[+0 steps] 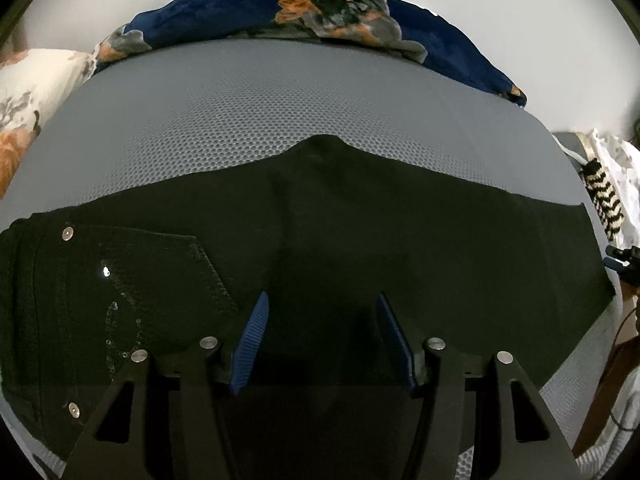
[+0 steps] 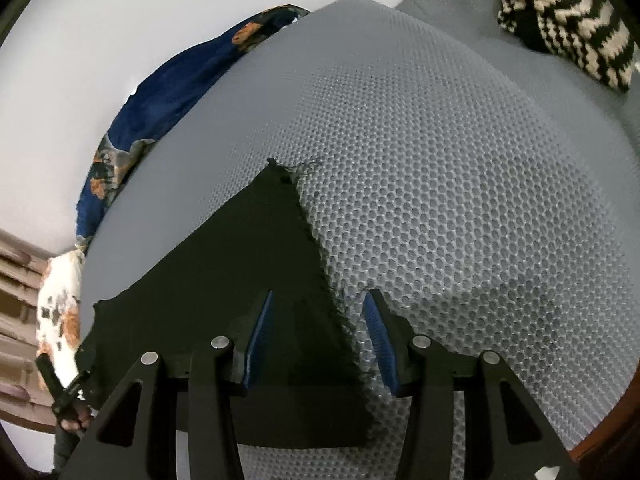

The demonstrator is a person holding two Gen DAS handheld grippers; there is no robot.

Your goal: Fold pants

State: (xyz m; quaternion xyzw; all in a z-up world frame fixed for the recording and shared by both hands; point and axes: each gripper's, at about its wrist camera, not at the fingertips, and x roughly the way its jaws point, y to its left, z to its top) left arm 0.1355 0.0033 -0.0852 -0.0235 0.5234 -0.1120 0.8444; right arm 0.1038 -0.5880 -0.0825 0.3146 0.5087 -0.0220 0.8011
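Observation:
Black pants [image 1: 320, 232] lie flat across a grey mesh mat [image 1: 248, 112], waistband with rivets and pocket at the left, legs running right. My left gripper [image 1: 322, 304] is open, just above the middle of the pants, holding nothing. In the right wrist view the frayed leg hem [image 2: 312, 240] of the pants [image 2: 224, 272] lies on the mat [image 2: 460, 200]. My right gripper [image 2: 318, 300] is open, its fingers straddling the hem edge near the lower corner, holding nothing.
A dark blue floral cushion [image 1: 280, 12] lies along the mat's far edge. A white floral cloth [image 1: 32, 80] is at the far left. A black-and-cream zigzag knit [image 2: 568, 20] lies past the mat's right end. The other gripper [image 2: 64, 388] shows at lower left.

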